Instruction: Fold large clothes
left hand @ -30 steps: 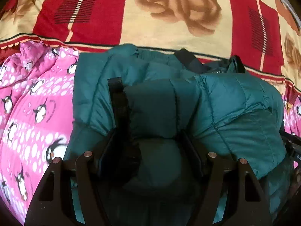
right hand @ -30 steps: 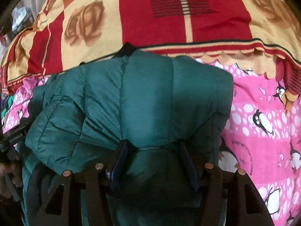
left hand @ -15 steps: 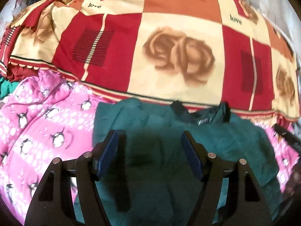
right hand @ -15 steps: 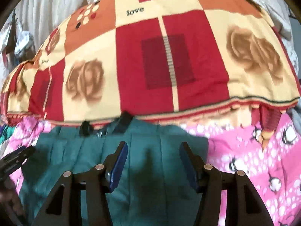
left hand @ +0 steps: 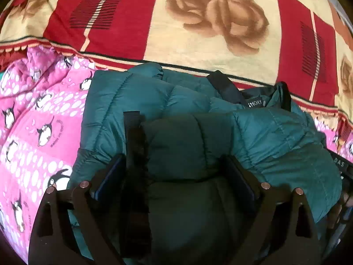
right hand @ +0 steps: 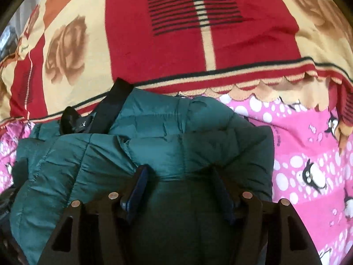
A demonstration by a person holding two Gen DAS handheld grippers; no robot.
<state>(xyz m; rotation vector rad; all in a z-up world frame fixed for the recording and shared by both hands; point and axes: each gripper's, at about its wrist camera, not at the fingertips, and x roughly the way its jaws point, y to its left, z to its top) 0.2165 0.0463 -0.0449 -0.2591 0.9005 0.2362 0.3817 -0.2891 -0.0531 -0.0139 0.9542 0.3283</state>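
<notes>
You have the jacket folded into a thick bundle, lying on the penguin sheet, which spreads out from under the jacket on both its sides. Behind the jacket, the rose blanket lies over the sheet, its edge just behind the jacket's collar. The collar sits at the jacket's far edge, touching the blanket's border. Your left gripper straddles the jacket's near fold toward its left side; your right gripper straddles the near fold toward its right side.
</notes>
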